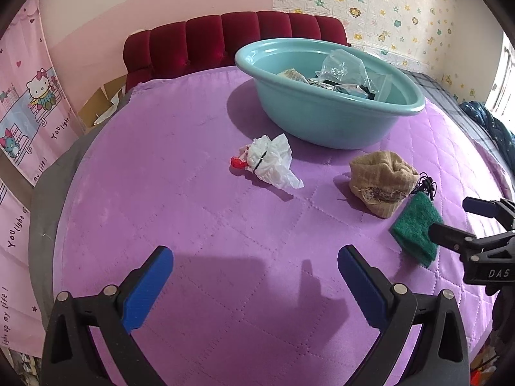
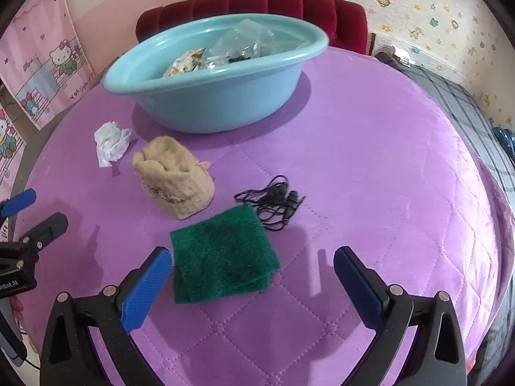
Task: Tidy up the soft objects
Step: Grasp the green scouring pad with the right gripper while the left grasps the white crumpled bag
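A teal basin (image 1: 338, 119) (image 2: 206, 103) stands at the back of the purple quilt and holds a clear plastic bag (image 1: 346, 66) and other soft items. On the quilt lie a crumpled white bag (image 1: 273, 160) (image 2: 111, 144) with a red bit, a beige knitted cloth (image 1: 379, 180) (image 2: 175, 177), a green scouring pad (image 1: 415, 228) (image 2: 222, 257) and a tangled black cord (image 2: 273, 201). My left gripper (image 1: 256, 273) is open over bare quilt. My right gripper (image 2: 252, 273) (image 1: 450, 218) is open, with the green pad's near edge between its fingers.
A dark red tufted headboard (image 1: 231, 38) rises behind the basin. Pink cartoon curtains (image 1: 29, 122) hang at the left. A dark checked blanket (image 2: 466, 112) covers the quilt's right side. Bare purple quilt (image 1: 161, 160) lies at the left.
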Demonstrator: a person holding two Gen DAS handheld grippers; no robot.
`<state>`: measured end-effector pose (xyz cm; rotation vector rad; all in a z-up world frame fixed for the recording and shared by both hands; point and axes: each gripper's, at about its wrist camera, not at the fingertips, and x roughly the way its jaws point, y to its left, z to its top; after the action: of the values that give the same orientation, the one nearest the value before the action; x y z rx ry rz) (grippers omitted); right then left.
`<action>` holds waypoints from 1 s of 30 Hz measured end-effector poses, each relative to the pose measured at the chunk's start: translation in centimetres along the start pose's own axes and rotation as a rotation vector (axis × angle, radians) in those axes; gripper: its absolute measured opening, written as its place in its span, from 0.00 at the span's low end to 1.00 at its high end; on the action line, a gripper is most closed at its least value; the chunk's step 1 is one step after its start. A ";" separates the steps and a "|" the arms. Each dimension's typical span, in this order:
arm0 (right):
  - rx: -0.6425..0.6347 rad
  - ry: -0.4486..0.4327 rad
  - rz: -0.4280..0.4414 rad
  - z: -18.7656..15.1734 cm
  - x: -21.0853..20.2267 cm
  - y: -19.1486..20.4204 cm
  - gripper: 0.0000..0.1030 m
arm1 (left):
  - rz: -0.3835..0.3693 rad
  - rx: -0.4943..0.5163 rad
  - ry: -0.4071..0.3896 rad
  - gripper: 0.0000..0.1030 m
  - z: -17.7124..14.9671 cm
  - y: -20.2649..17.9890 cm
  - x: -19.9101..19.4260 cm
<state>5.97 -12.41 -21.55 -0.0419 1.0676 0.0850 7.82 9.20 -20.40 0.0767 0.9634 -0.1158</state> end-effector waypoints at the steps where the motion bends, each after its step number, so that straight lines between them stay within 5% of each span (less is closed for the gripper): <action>1: -0.002 0.002 0.001 0.1 0.1 0.1 1.00 | 0.002 0.002 0.001 1.00 0.0 0.1 0.0; 6: -0.013 0.031 0.017 0.2 1.4 1.0 0.98 | 0.014 0.002 0.004 1.00 0.4 0.8 0.4; 7: -0.012 0.040 0.021 0.1 1.7 1.1 0.92 | 0.014 0.002 0.001 1.00 0.5 1.0 0.5; 12: -0.029 0.074 0.020 -0.6 2.8 1.8 0.45 | 0.008 0.001 0.005 1.00 1.1 1.2 1.2; 13: -0.037 0.069 0.026 -0.6 2.6 1.9 0.16 | 0.007 0.001 0.006 1.00 1.2 1.2 1.2; 14: -0.043 0.065 0.028 -0.7 2.4 2.1 0.06 | 0.004 -0.001 0.005 1.00 1.4 1.3 1.3; 30: 0.035 0.004 0.060 1.4 -2.4 0.8 0.06 | -0.068 -0.041 0.000 1.00 4.2 1.1 4.4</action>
<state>5.96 -11.65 -18.78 0.0220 1.0744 0.1206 13.88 9.54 -21.61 0.0061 0.9684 -0.1583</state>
